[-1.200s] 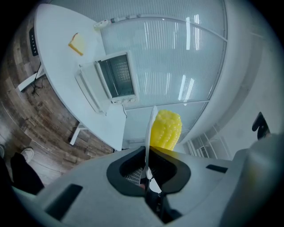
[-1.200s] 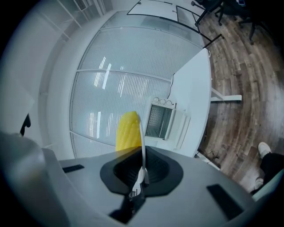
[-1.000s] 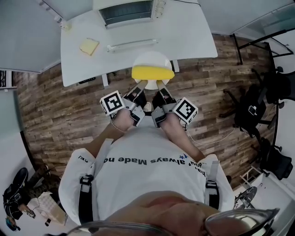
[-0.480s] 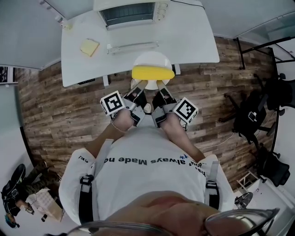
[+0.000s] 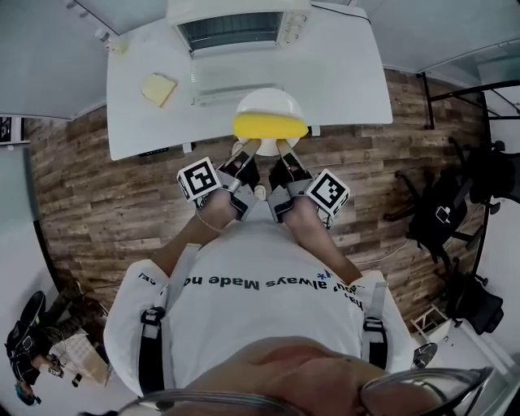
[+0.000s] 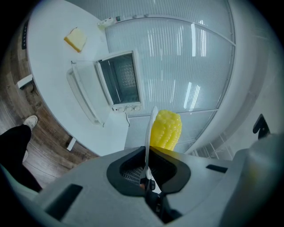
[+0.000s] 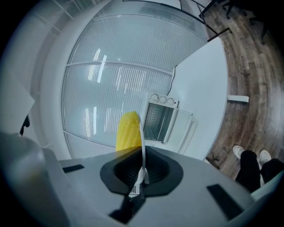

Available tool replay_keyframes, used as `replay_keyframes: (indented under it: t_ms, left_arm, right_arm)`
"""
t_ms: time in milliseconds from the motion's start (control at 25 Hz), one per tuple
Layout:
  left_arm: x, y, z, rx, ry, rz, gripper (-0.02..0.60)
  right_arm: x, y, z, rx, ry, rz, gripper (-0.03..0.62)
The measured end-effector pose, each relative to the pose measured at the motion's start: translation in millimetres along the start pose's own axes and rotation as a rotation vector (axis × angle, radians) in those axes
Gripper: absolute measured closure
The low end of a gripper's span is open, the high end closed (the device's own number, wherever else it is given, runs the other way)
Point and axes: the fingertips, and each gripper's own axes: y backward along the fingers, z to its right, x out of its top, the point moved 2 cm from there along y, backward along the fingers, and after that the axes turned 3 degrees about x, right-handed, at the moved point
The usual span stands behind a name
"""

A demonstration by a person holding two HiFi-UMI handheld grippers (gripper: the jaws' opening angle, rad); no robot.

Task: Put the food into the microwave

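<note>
Evidently the stiff plate [image 5: 268, 104] bearing a roll-prone corn cob [image 5: 270, 127] is clenched by left tongs [image 5: 252, 148] and right tongs [image 5: 282, 148] at its rim opposite the microwave [image 5: 231, 24].

Cool, even, diffuse light fills all three views, leaving the white worktop [image 5: 341, 73] bright and nearly washed out and the shadows on the wooden floor [image 5: 106, 187] faint. Strong fisheye distortion bends straight edges, and both gripper views darken to black at the corners. Streaks of glare lie on the ribbed wall panels [image 6: 186, 66], and the nearest foreground there is soft while the corn cob [image 6: 166, 128] stays crisp.
</note>
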Motion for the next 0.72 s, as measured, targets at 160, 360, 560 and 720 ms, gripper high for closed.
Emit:
replay_keyframes:
  t_ms: [160, 360, 560, 720]
  left_arm:
    - [30, -19, -6, 0.017, 0.010, 0.001, 0.558]
    - [81, -39, -11, 0.040, 0.009, 0.003, 0.558]
    - [129, -51, -9, 0.026, 0.019, 0.012, 0.558]
    - [166, -53, -16, 0.074, -0.015, 0.009, 0.558]
  right_arm:
    - [13, -34, 0, -0.013, -0.001, -0.008, 0.576]
    - [26, -87, -4, -0.032, 0.001, -0.014, 0.576]
    - [28, -137, -12, -0.028, -0.025, -0.022, 0.576]
    - [31, -174, -21, -0.018, 0.002, -0.033, 0.576]
